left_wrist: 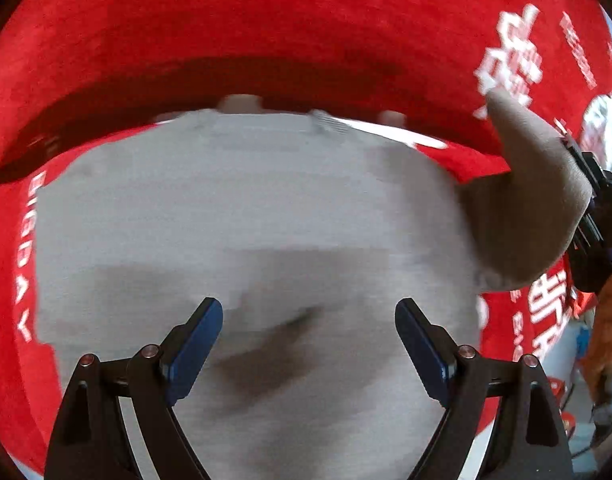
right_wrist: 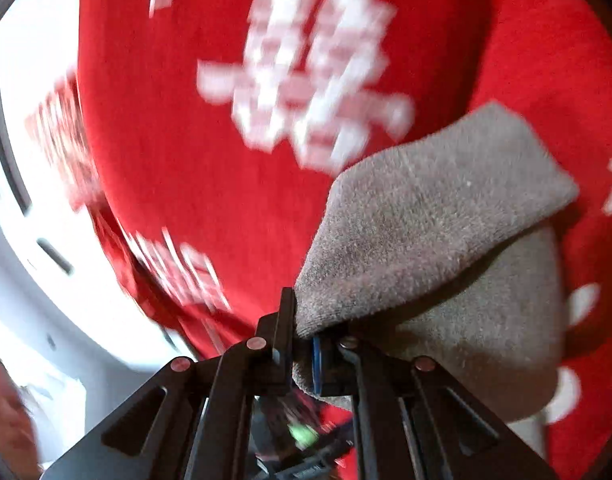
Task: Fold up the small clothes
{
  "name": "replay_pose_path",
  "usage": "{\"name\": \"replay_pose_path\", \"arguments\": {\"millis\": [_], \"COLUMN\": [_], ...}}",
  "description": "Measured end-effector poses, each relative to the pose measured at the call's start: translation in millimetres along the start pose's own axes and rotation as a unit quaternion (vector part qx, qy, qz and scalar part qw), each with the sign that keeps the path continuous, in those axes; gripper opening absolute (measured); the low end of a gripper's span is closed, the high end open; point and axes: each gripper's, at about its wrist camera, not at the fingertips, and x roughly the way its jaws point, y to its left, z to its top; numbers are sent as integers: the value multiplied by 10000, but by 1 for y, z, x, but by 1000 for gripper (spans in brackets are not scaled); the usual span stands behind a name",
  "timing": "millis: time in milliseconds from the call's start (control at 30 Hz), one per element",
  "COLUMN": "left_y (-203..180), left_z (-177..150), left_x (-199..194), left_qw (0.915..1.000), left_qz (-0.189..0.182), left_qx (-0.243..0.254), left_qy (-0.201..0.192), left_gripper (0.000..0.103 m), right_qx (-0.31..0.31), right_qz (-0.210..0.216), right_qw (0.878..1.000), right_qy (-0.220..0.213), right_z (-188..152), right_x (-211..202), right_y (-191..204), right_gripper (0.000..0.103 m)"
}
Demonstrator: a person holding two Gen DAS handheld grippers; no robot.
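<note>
Cloth (left_wrist: 245, 216) lies flat directly beneath the wide-open left claw (left_wrist: 309, 344); the right claw (right_wrist: 303, 354) pinches its lifted right-hand corner.

Grey garment (left_wrist: 245, 216) beneath wide-spread left tool (left_wrist: 309, 328)

The setting cannot be identified with certainty. A red cloth (left_wrist: 265, 20) printed with white characters (right_wrist: 306, 64) covers the table, suggesting a promotional or staged setup. White surfaces (right_wrist: 33, 80) lie beyond its edge.
</note>
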Motion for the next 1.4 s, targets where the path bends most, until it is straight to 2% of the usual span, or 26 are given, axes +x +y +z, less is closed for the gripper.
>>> {"name": "replay_pose_path", "arguments": {"millis": [100,267,367,467,500,567,600,700,800,867,900,933,1033,1133,1233,1333,1400], "left_y": [24,62,77,90,95,98,101,104,105,106,109,111,122,138,156,169,174], "left_z": [-4,-17,-22,-22,-21,-18,-16,-13,-13,-13,-12,-12,-9,-5,-3,-4,-5], "left_x": [-3,-3,3,7,7,7,8,8,7,6,5,4,1,4,6,9,14], "left_qw": [9996,9980,9965,9954,9949,9943,9938,9932,9940,9945,9944,9940,9881,9762,9586,9450,9420], "left_qz": [235,489,641,556,516,506,539,543,462,316,156,18,-753,-1428,-1993,-2387,-2441], "left_qx": [-163,-385,-532,-783,-862,-935,-969,-1025,-991,-999,-1044,-1088,-1326,-1626,-2030,-2236,-2304], "left_qy": [-48,-54,17,4,-43,-89,-83,-61,-68,-77,-92,-106,-188,-102,-94,-61,9], "left_gripper": [89,89,89,89,89,89,89,89,89,89,89,89,89,89,89,89,89], "right_qx": [-287,-261,-306,-517,-603,-594,-597,-583,-251,121,313,425,152,-646,-1420,-1977,-2296], "right_qz": [-361,-972,-1656,-2524,-2739,-2689,-2704,-2759,-2846,-2804,-2750,-2671,-2417,-2134,-2029,-2046,-2240], "right_qw": [9967,9865,9732,9493,9427,9466,9477,9526,9557,9585,9602,9623,9700,9719,9571,9327,9094], "right_qy": [671,1291,1563,1799,1809,1675,1586,1144,715,501,378,286,205,755,1504,2214,2648], "right_z": [-24,-57,-78,-95,-99,-102,-102,-84,-64,-55,-51,-48,-43,-49,-72,-105,-131], "right_x": [61,127,150,164,165,159,155,134,122,121,121,123,138,164,200,232,250], "right_y": [8,-10,-28,-38,-37,-31,-28,-23,-31,-41,-47,-50,-37,-9,16,25,21], "right_gripper": [7,7,8,15,19,35,38,39,38,36,31,10,7,7,7,7,7]}}
